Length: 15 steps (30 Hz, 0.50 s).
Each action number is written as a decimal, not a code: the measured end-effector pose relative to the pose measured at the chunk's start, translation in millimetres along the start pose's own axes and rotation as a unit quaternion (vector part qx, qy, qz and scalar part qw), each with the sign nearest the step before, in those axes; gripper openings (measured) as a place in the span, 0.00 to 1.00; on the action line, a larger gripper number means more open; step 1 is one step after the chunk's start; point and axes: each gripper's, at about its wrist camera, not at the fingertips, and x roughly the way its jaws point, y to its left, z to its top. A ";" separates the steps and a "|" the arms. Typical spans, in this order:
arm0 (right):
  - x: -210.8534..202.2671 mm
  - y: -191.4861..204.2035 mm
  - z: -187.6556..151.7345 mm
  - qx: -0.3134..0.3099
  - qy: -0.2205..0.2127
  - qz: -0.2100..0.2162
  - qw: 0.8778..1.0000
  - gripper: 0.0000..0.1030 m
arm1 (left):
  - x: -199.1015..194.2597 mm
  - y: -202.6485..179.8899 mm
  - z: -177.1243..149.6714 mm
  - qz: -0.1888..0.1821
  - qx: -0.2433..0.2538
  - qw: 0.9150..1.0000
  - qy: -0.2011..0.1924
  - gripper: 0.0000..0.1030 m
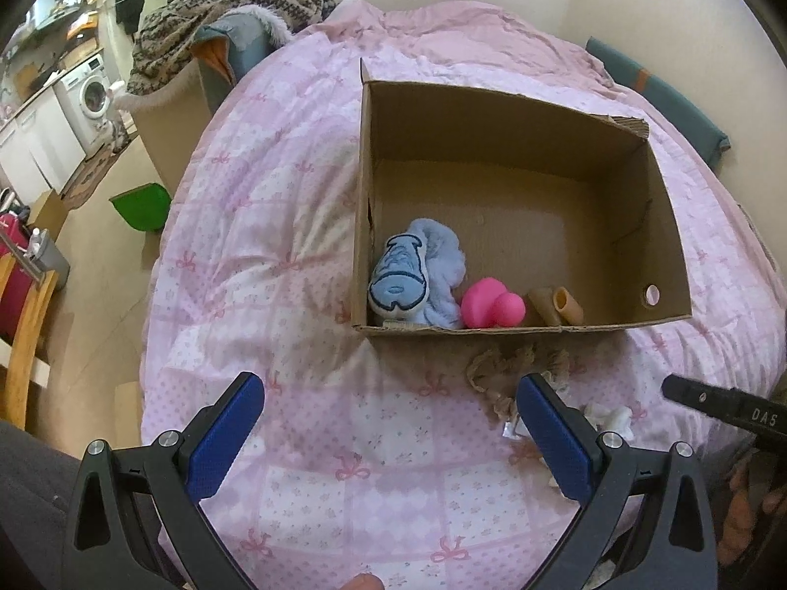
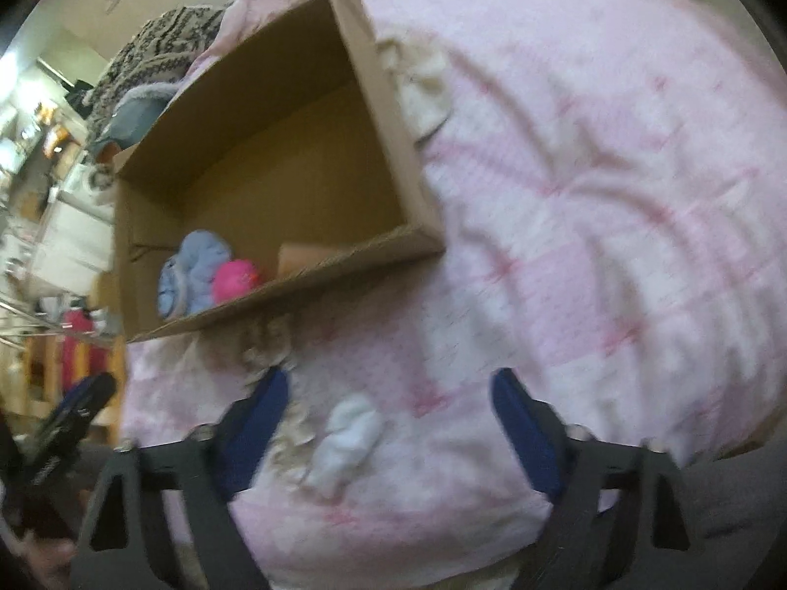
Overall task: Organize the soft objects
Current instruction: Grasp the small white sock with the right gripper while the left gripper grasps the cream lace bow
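Observation:
An open cardboard box (image 1: 669,241) sits on a pink quilt (image 1: 315,226). Inside lie a light blue plush (image 1: 418,275), a pink rubber toy (image 1: 492,304) and a tan tube-shaped piece (image 1: 558,307). A beige frilly cloth (image 1: 506,368) and a small white soft item (image 1: 610,415) lie on the quilt in front of the box. My left gripper (image 1: 391,418) is open and empty above the quilt. My right gripper (image 2: 388,413) is open, with the white item (image 2: 344,442) between its fingers. The right view is blurred. The box (image 2: 393,137) and a cream cloth (image 2: 423,83) beside it show there.
A patterned blanket (image 1: 231,5) is piled at the bed's far left. A green bin (image 1: 142,206) stands on the floor. A wooden chair (image 1: 24,334) and a washing machine (image 1: 93,93) are at the left. A teal cushion (image 1: 659,88) lies at the far right.

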 end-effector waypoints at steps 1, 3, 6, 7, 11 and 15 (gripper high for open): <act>3.3 0.1 -0.9 0.004 0.012 0.012 1.000 0.74 | 1.6 0.5 0.2 0.000 -0.001 1.000 0.003 0.99; 8.9 4.2 -2.8 -0.002 0.029 0.019 0.999 0.67 | 4.3 0.4 -0.4 0.000 -0.002 1.000 0.008 0.99; 19.8 12.6 -6.5 -0.021 0.058 0.020 0.998 0.55 | 7.4 -0.6 -0.5 0.002 -0.001 1.000 0.014 0.99; 23.6 14.7 -8.5 -0.026 0.064 0.008 0.998 0.55 | 7.9 -0.4 -0.5 0.001 -0.001 1.000 0.015 0.99; 37.8 14.8 -11.0 -0.024 0.089 -0.005 0.996 0.55 | 10.3 -1.7 -0.9 -0.002 -0.003 1.000 0.019 0.99; 52.7 24.2 -12.6 -0.052 0.100 -0.045 0.993 0.49 | 14.0 -5.2 -1.0 -0.003 -0.001 1.000 0.023 0.99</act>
